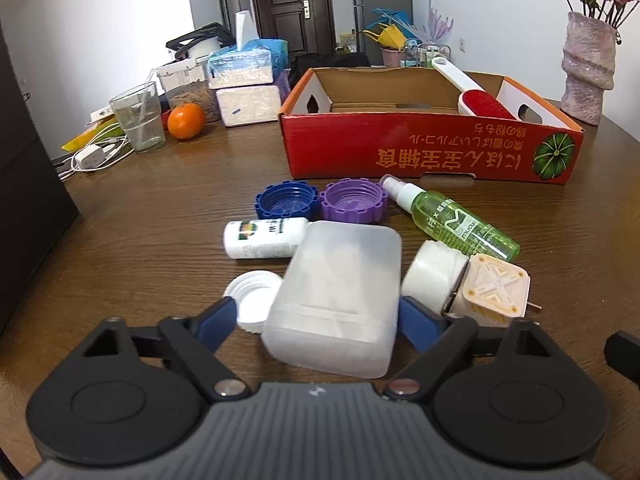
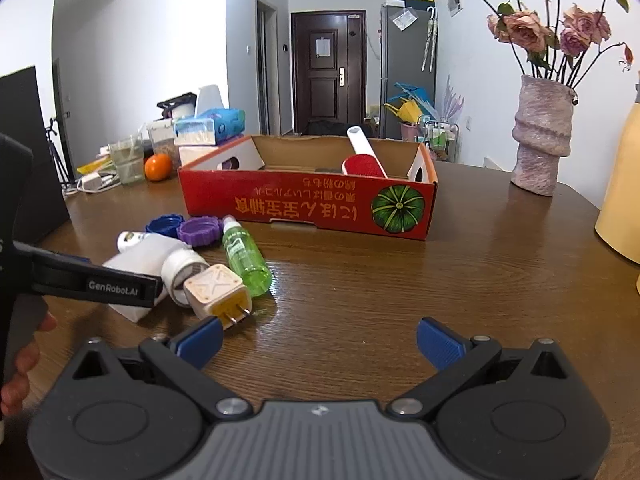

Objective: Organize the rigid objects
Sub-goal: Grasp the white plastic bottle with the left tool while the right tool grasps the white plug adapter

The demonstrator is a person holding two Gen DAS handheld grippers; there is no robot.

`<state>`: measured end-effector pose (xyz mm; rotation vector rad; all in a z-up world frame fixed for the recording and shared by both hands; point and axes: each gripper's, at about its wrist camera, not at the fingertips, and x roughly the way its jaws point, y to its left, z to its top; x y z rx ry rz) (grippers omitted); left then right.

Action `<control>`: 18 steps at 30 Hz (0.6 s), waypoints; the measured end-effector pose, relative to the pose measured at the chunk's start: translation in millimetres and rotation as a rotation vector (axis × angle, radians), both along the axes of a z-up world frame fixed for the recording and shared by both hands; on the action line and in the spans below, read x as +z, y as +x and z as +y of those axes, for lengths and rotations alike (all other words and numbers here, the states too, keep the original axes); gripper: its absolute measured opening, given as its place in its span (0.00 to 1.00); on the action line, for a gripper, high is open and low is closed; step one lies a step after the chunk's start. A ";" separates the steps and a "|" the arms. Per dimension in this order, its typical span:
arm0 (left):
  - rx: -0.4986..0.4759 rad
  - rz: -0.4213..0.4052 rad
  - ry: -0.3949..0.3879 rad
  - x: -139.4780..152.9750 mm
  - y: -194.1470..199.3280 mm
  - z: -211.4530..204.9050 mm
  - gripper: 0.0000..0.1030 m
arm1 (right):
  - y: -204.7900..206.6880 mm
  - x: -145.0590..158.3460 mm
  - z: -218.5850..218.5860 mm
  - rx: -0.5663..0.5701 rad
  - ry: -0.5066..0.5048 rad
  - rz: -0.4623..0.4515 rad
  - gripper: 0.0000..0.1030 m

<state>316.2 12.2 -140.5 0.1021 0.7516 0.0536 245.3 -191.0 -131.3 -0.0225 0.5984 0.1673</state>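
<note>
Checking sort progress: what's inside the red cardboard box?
One lint brush, white handle leaning on the back wall, red head down near the right end of the red box. The rest of the visible floor is bare cardboard; the front wall hides the nearest strip.

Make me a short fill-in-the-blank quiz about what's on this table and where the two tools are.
1. The lint brush lies inside the red ____.
2. The blue cap sits next to a ____ cap.
3. The left tool has its fingers on either side of the translucent white ____.
4. Nothing sits between the fingers of the ____ tool.

Missing words: box; purple; container; right
</note>
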 end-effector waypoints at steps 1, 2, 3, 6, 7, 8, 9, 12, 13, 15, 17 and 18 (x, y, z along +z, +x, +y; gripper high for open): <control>-0.005 0.001 -0.002 -0.7 1.5 -0.9 0.77 | 2.3 -1.2 0.7 0.005 -0.003 0.004 1.00; -0.007 0.002 -0.004 -1.7 3.2 -1.8 0.73 | 4.2 -2.2 1.6 0.011 -0.005 0.007 1.00; -0.011 0.002 -0.006 -2.4 4.9 -2.3 0.69 | 5.7 -3.5 2.7 0.020 -0.006 0.008 1.00; -0.018 -0.010 -0.004 -4.2 7.7 -3.5 0.68 | 9.4 -6.2 6.0 0.044 -0.018 0.014 1.00; -0.022 -0.015 -0.002 -4.8 7.8 -4.0 0.67 | 10.9 -7.3 7.1 0.051 -0.022 0.016 1.00; -0.025 -0.020 -0.003 -5.3 7.6 -3.8 0.67 | 12.4 -8.7 8.0 0.055 -0.025 0.019 1.00; -0.025 -0.022 -0.007 -5.4 7.3 -3.2 0.67 | 13.4 -9.7 8.7 0.057 -0.026 0.023 1.00; -0.025 -0.021 -0.022 -3.8 5.6 -0.6 0.66 | 15.8 -12.7 10.8 0.063 -0.021 0.030 1.00; -0.024 -0.022 -0.023 -3.3 4.8 0.1 0.66 | 16.5 -13.4 11.4 0.064 -0.020 0.032 1.00; -0.024 -0.025 -0.030 -2.5 1.7 2.1 0.66 | 16.8 -14.4 12.2 0.068 -0.019 0.034 1.00; -0.025 -0.029 -0.034 -1.3 -2.6 4.2 0.65 | 16.8 -14.3 12.8 0.072 -0.016 0.033 1.00; -0.026 -0.031 -0.037 -0.6 -4.9 5.6 0.65 | 17.1 -14.3 12.6 0.074 -0.014 0.032 1.00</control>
